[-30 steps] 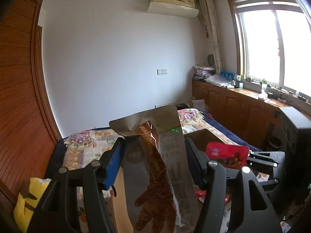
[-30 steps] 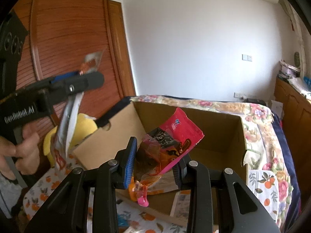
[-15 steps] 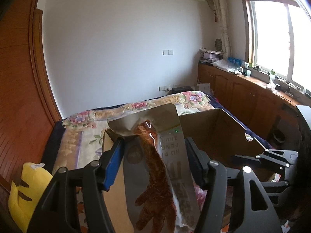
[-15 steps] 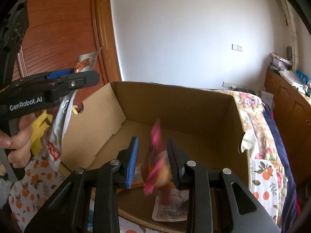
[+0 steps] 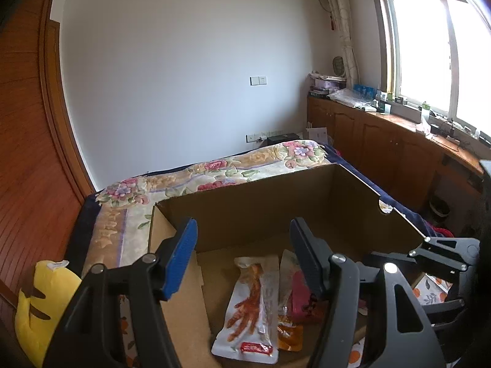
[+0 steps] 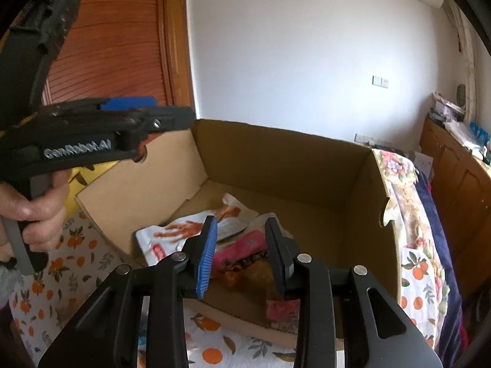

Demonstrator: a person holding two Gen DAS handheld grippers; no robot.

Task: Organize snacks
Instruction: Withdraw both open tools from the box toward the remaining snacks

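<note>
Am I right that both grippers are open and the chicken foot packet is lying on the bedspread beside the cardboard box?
Not quite. The chicken foot packet lies inside the cardboard box, on its floor beside a pink packet; the left wrist view shows it. The left gripper and right gripper are indeed open.

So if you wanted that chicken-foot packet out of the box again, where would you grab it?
Probably by the near sealed edge with the red label. The chicken-foot packet lies flat on the cardboard box floor, so come down from above; the flat seam should suit two fingers better than the lumpy middle.
</note>
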